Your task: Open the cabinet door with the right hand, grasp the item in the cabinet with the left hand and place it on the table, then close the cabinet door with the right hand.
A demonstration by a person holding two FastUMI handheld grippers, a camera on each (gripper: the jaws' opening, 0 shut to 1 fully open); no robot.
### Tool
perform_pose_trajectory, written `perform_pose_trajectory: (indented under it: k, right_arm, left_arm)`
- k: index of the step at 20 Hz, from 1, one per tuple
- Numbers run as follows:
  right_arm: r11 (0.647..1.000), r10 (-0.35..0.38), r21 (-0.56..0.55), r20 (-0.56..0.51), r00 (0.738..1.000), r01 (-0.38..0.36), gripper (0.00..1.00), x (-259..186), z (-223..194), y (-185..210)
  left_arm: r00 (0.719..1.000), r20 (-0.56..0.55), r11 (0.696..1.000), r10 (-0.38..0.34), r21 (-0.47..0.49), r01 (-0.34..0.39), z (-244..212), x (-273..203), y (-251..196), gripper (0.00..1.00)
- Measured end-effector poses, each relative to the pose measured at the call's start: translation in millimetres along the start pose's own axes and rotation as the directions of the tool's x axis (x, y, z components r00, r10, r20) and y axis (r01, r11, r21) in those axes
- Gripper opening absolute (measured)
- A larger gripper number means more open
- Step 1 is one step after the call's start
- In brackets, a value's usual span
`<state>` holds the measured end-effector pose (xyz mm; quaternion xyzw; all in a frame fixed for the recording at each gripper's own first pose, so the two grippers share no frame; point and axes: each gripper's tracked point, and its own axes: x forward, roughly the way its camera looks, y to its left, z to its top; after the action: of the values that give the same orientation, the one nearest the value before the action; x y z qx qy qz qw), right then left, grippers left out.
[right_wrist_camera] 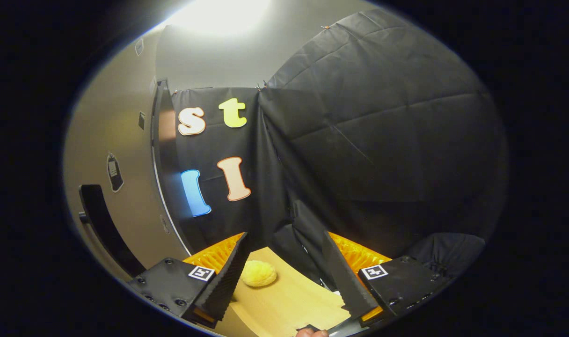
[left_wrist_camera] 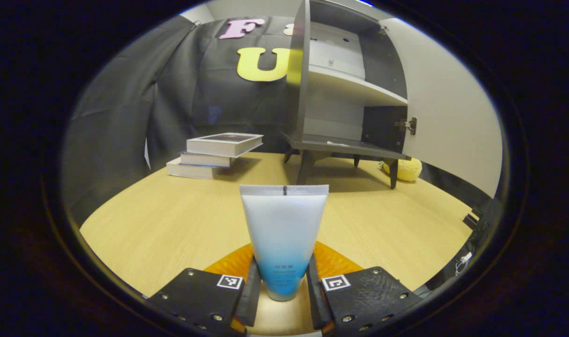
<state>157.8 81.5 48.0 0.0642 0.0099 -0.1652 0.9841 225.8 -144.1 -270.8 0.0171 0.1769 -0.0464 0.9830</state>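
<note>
No readable text or numbers anywhere. The tube, bottom centre of the left gripper view, has small print on its lower band, too tiny to make out. Square black-and-white marker tags sit on the gripper bodies at the bottom of both views, patterns only. A sticker on the cabinet door, left side of the right gripper view, is too blurred to read.

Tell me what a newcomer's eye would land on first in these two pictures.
First, the tube standing upright between the left gripper fingers, above the wooden table. Behind it, the cabinet stands with its door swung open to the right, and a stack of books lies to its left. In the right gripper view, the open right gripper frames a yellow sponge on the table.
</note>
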Motion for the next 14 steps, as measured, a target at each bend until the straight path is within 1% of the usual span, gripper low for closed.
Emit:
perform_pose_trajectory:
  k: [2,4,5,8,9,11,13,14]
  right_arm:
    - [0.999,0.012,-0.037,-0.018,1.0,-0.013,0.98,-1,-9,3]
    - [0.998,0.002,-0.069,-0.019,1.0,-0.003,0.98,-3,-9,-1]
    - [0.998,0.0,-0.07,-0.02,1.0,-0.001,0.98,-4,-10,-2]
    - [0.999,-0.004,-0.051,-0.046,0.999,0.002,0.98,-5,-20,-2]
    - [0.999,-0.008,-0.047,-0.052,0.999,0.005,0.98,-4,-22,-3]
    - [0.998,-0.01,-0.061,-0.057,0.998,0.007,0.98,-5,-27,-6]
    - [0.996,-0.01,-0.085,-0.056,0.998,0.005,0.98,-6,-30,-7]
    - [0.996,-0.009,-0.091,-0.055,0.998,0.004,0.93,-7,-31,-8]
  left_arm:
    - [1.0,-0.005,1.0,-0.003,0.002,0.003,-5,4,0,0.45]
    - [1.0,-0.003,1.0,-0.011,0.015,0.011,-4,4,0,0.46]
    - [1.0,-0.009,1.0,-0.026,0.014,0.026,-6,4,-2,0.48]
    - [0.999,-0.027,0.999,-0.038,0.016,0.038,-8,0,-4,0.51]
    - [0.999,-0.03,0.999,-0.036,0.017,0.037,-8,0,-4,0.58]
    - [0.999,-0.024,0.999,-0.032,0.017,0.032,-4,-1,-3,0.57]
    - [1.0,-0.002,0.999,-0.028,0.026,0.028,5,-1,-1,0.78]
    - [0.999,0.014,0.999,-0.035,0.028,0.035,12,-4,-2,0.89]
